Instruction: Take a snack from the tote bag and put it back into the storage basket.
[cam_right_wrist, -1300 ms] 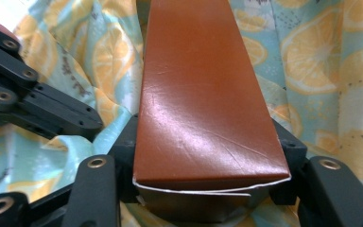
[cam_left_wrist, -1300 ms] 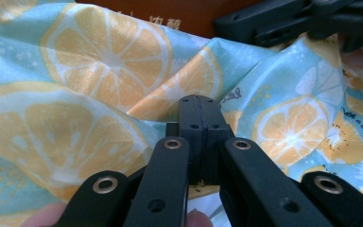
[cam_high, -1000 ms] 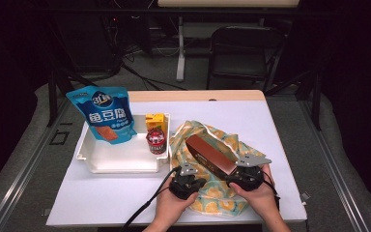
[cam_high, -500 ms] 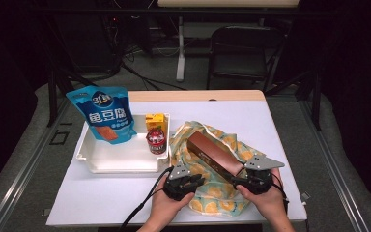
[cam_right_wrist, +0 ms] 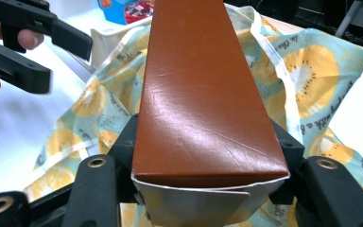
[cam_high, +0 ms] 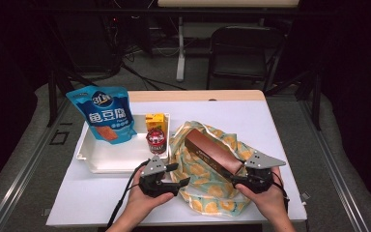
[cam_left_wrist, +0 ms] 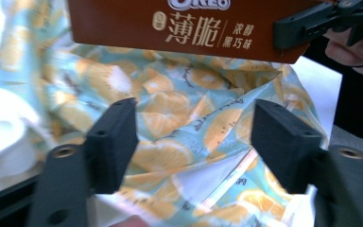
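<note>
The right hand-held gripper (cam_high: 241, 175) has its jaws clamped on the near end of a long brown biscuit box (cam_high: 211, 151), one jaw against each long side. In the right gripper view that box (cam_right_wrist: 203, 94) runs straight away from the camera, its grey end flap facing the lens, and it is held above a cloth bag (cam_right_wrist: 312, 71) printed with orange slices on pale blue. From the high view the box slants up and away to the left over the bag (cam_high: 207, 186), which lies crumpled on the white bench (cam_high: 251, 116) in front of the person.

The left hand-held gripper (cam_high: 183, 181) sits at the bag's left edge, jaws pointing right toward the fabric. Its jaws have just been opening and now stand fairly wide, with nothing pinched between them; in the left gripper view the printed cloth (cam_left_wrist: 194, 123) lies beyond the gap, and the box (cam_left_wrist: 184, 28) hangs above it with the other gripper (cam_left_wrist: 312, 23) gripping its end.

To the left of the bag a white tray (cam_high: 89, 154) rests on the bench. A blue snack pouch (cam_high: 104, 113) stands in it, leaning back. A small yellow drink carton (cam_high: 155, 122) stands at the tray's right end with a dark red can (cam_high: 155, 140) just in front of it. A black folding chair (cam_high: 244, 53) stands on the floor beyond the far edge.
</note>
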A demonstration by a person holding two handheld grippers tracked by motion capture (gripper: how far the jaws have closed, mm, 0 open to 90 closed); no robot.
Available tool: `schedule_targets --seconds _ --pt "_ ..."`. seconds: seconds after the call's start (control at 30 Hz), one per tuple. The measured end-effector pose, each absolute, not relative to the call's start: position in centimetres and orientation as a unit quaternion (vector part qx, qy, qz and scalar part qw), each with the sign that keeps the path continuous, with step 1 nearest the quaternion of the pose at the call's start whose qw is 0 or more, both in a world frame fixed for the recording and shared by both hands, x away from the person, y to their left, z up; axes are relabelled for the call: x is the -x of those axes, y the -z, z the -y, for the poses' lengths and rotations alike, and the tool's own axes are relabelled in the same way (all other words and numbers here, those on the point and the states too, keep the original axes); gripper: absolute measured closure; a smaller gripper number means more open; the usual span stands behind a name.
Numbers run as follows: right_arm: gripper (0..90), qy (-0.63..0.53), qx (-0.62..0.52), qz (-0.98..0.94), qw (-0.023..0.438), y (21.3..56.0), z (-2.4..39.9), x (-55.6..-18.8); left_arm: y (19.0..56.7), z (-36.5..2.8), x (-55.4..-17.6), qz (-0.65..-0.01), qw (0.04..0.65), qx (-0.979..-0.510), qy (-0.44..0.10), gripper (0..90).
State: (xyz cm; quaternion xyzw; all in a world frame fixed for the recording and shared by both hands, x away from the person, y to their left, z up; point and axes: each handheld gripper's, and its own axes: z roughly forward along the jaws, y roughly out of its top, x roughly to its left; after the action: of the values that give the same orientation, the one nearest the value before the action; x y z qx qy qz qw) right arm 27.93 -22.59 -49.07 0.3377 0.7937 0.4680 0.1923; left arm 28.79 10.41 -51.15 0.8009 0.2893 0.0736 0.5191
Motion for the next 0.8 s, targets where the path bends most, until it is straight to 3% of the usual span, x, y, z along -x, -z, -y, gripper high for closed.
schedule_targets --seconds 0.17,0.4,0.53,0.7,0.8 --pt "44.8 -0.464 -0.322 -0.803 0.188 48.9 22.3 -27.8 51.1 -12.7 -28.9 -0.274 0.535 -0.797 -0.053 16.9" --pt "44.8 -0.469 -0.306 -0.809 0.181 48.9 21.8 -27.8 50.3 -15.5 -29.3 -0.293 0.554 -0.778 -0.042 17.9" --pt "44.8 -0.471 -0.299 -0.810 0.180 48.9 21.6 -27.7 50.4 -16.5 -29.6 -0.302 0.566 -0.765 -0.055 23.4" --pt "44.8 -0.478 -0.292 -0.810 0.175 48.9 21.3 -27.9 50.8 -16.5 -29.7 -0.285 0.566 -0.766 -0.109 24.9" --pt "44.8 -0.478 -0.284 -0.814 0.170 48.8 21.2 -28.0 50.9 -16.5 -29.7 -0.284 0.559 -0.771 -0.114 23.0"
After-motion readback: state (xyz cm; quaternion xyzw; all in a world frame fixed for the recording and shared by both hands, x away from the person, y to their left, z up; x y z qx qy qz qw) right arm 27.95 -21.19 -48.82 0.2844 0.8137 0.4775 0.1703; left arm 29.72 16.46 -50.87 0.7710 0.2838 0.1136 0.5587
